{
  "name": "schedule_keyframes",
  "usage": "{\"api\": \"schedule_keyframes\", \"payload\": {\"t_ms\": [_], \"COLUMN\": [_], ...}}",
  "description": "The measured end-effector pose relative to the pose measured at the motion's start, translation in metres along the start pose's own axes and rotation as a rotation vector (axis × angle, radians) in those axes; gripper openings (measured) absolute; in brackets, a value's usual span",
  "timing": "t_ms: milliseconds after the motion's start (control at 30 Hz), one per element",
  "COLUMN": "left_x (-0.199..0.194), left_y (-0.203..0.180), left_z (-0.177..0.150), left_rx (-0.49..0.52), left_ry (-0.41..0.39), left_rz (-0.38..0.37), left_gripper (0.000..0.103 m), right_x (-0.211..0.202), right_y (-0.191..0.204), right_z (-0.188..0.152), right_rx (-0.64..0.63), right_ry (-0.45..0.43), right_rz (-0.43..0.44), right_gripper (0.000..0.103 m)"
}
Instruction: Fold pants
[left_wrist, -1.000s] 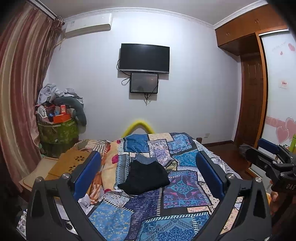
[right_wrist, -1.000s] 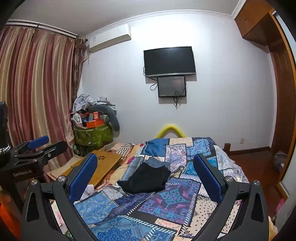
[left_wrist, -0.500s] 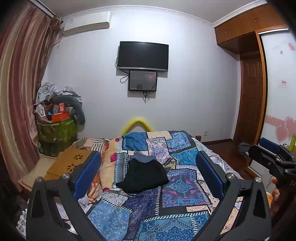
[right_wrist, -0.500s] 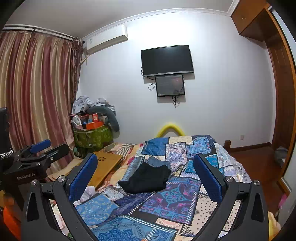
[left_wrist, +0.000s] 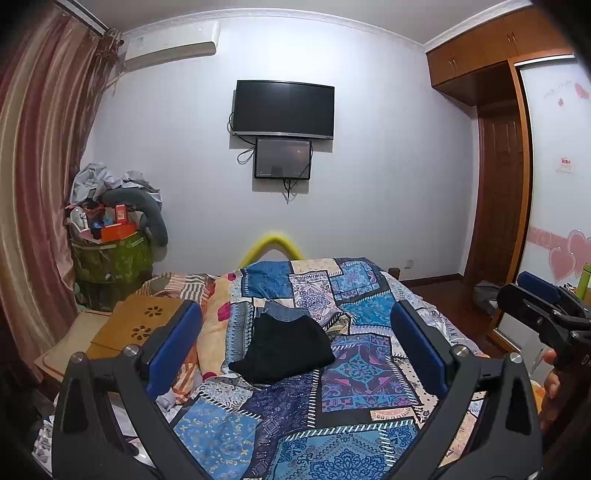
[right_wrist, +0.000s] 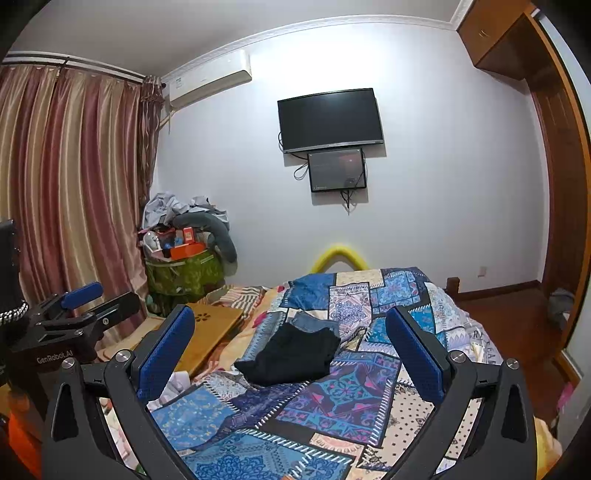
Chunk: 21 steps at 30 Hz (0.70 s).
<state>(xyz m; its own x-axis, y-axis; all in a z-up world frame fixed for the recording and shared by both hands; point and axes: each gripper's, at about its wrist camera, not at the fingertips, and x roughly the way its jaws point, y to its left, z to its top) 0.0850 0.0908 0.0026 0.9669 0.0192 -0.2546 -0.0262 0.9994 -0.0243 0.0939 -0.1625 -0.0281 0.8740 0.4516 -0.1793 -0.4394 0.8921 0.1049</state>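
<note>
You are holding both grippers where they were a second ago, left gripper (left_wrist: 295, 347) and right gripper (right_wrist: 290, 349) both spread wide and empty, while the black pants (left_wrist: 286, 349) are lying unmoved, bunched mid-quilt (left_wrist: 369, 373) toward the bed's far edge

White wall (left_wrist: 388, 166), striped curtains (right_wrist: 74, 177), wall-mounted television (left_wrist: 283, 109), wooden wardrobe (left_wrist: 491, 66).

Bedspread (left_wrist: 354, 373) lies unobstructed around the folded black pants (left_wrist: 284, 347), both tools held clear above it; a wooden lap tray (left_wrist: 136, 325) crowds the bed's left edge.
</note>
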Motion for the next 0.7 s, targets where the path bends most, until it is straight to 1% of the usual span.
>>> {"api": "schedule_keyframes", "payload": {"t_ms": [333, 700], "left_x": [0.001, 0.0], "left_y": [0.002, -0.003], "left_z": [-0.003, -0.008], "left_rx": [0.002, 0.026], "left_ry": [0.006, 0.008], "left_rz": [-0.046, -0.046], "left_gripper": [0.103, 0.103], "right_x": [0.0, 0.002], "right_y": [0.003, 0.011], "right_z": [0.0, -0.002], "right_rx": [-0.006, -0.012], "right_ry": [-0.001, 0.015], "right_rz": [-0.009, -0.017], "right_gripper": [0.103, 0.103]}}
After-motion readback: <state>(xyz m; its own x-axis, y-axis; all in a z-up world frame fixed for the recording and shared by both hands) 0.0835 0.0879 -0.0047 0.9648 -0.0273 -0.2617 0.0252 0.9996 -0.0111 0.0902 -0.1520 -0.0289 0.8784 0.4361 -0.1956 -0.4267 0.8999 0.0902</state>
